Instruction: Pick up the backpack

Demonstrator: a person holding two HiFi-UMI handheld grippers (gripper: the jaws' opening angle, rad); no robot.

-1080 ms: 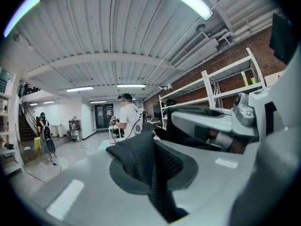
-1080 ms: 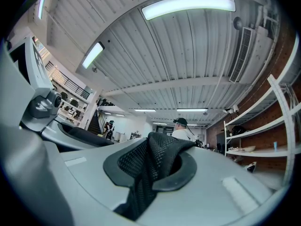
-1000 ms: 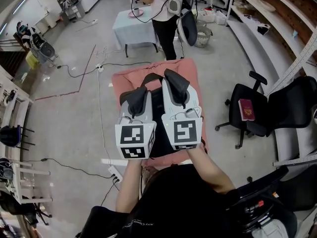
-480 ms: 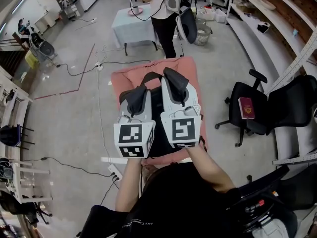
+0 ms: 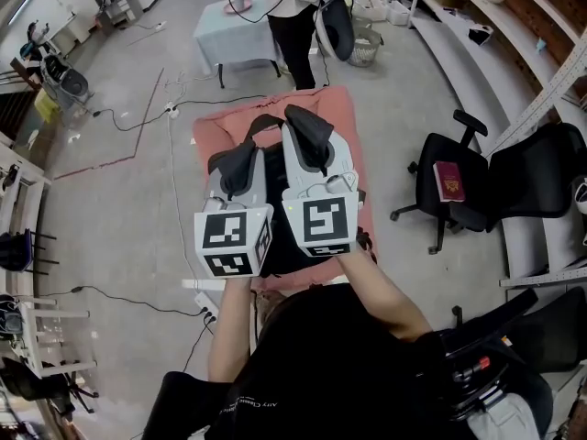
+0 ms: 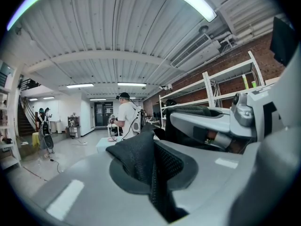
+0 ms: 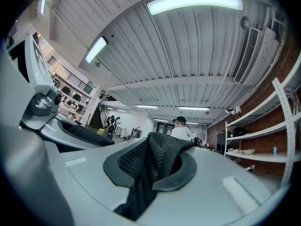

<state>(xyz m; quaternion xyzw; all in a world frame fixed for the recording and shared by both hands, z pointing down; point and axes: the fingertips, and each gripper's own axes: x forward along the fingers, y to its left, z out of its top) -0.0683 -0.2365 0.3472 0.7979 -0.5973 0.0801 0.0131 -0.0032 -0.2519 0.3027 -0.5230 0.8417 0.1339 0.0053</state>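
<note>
**Both straps pinched, backpack held over the pink table**

Barely a flicker in this last second. The left gripper (image 5: 237,168) and right gripper (image 5: 310,136) sit side by side above the pink table (image 5: 344,108), just as they did a moment ago. Only the head view has slid a touch. So the grab is made, and I'd judge the lift is either paused or already done.

The black backpack (image 5: 273,177) is directly under the two grippers, over the middle of the pink table. Whether it's clear of the cloth, I can't tell.

Fingers now: the left jaws are squeezed nearly together on a bunched mesh strap (image 6: 141,159). The right jaws, a hair wider, nip the second strap (image 7: 150,161) the same way.
</note>
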